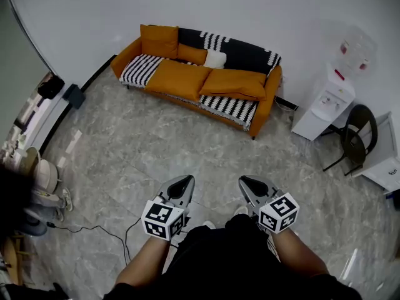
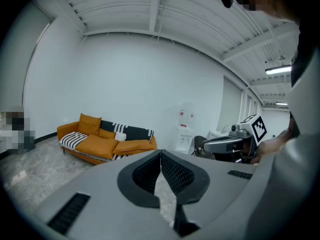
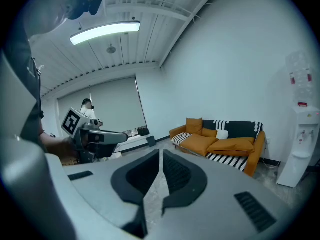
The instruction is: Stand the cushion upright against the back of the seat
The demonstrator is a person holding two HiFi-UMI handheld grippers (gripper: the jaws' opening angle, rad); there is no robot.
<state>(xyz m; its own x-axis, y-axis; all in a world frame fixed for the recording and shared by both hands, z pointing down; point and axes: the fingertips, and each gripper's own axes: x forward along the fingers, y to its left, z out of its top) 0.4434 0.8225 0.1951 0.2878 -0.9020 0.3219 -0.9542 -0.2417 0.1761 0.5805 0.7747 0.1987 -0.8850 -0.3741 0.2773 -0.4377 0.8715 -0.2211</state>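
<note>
An orange sofa (image 1: 262, 105) with a black-and-white striped throw stands against the far wall. Two large orange cushions lie flat on its seat, one at the left (image 1: 178, 77) and one at the right (image 1: 234, 83). Another orange cushion (image 1: 159, 40) stands upright at the back left, with a small orange cushion (image 1: 192, 54) and a white one (image 1: 215, 59) beside it. My left gripper (image 1: 187, 179) and right gripper (image 1: 244, 180) hang side by side over the floor, well short of the sofa. Both are shut with nothing in them. The sofa (image 2: 107, 141) (image 3: 222, 143) shows small in both gripper views.
A white water dispenser (image 1: 325, 102) and a black chair (image 1: 356, 133) stand right of the sofa, with a white cabinet (image 1: 384, 164) beyond. A black box (image 1: 74, 95) sits by the left wall. A cable (image 1: 94, 229) and shoes (image 1: 44, 180) lie at the left.
</note>
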